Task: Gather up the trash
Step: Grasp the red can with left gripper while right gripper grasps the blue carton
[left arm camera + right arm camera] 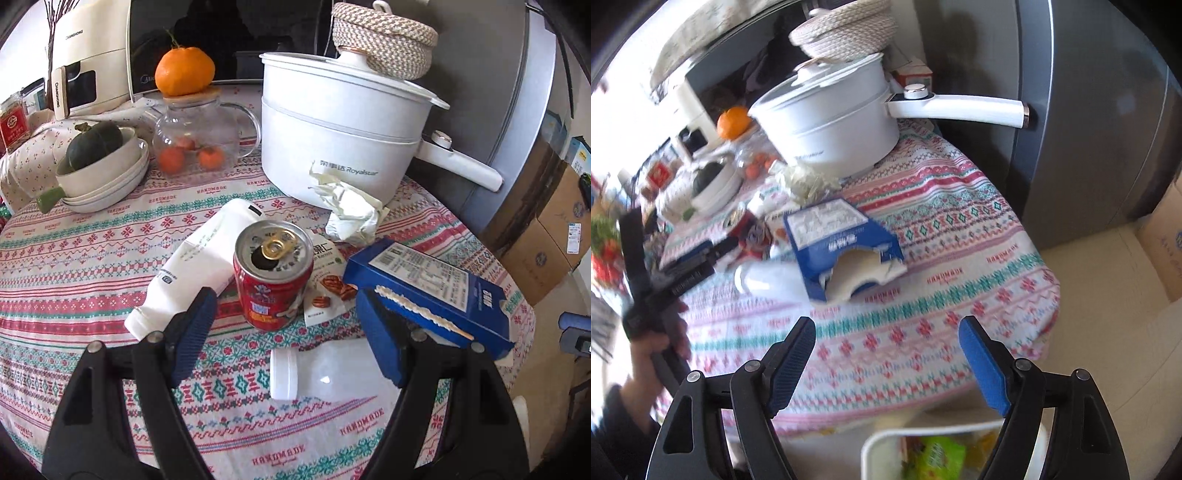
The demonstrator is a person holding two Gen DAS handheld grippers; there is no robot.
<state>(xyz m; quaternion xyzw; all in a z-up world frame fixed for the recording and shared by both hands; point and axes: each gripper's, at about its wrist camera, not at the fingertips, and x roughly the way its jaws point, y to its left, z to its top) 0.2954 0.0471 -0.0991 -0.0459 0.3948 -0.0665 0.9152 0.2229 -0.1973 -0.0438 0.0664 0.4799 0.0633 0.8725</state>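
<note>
Some wrappers already lie in the bin [955, 443] below the right gripper [888, 365], which is spread and empty. The left gripper [284, 332], also spread and empty, hovers over the can [273, 275], bottles, blue carton [428, 291] and crumpled paper [351, 210] on the table [74, 266].

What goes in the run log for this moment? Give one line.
left gripper: open, empty, over upright red drink can | right gripper: open, empty, above white bin | torn blue carton: on table
</note>
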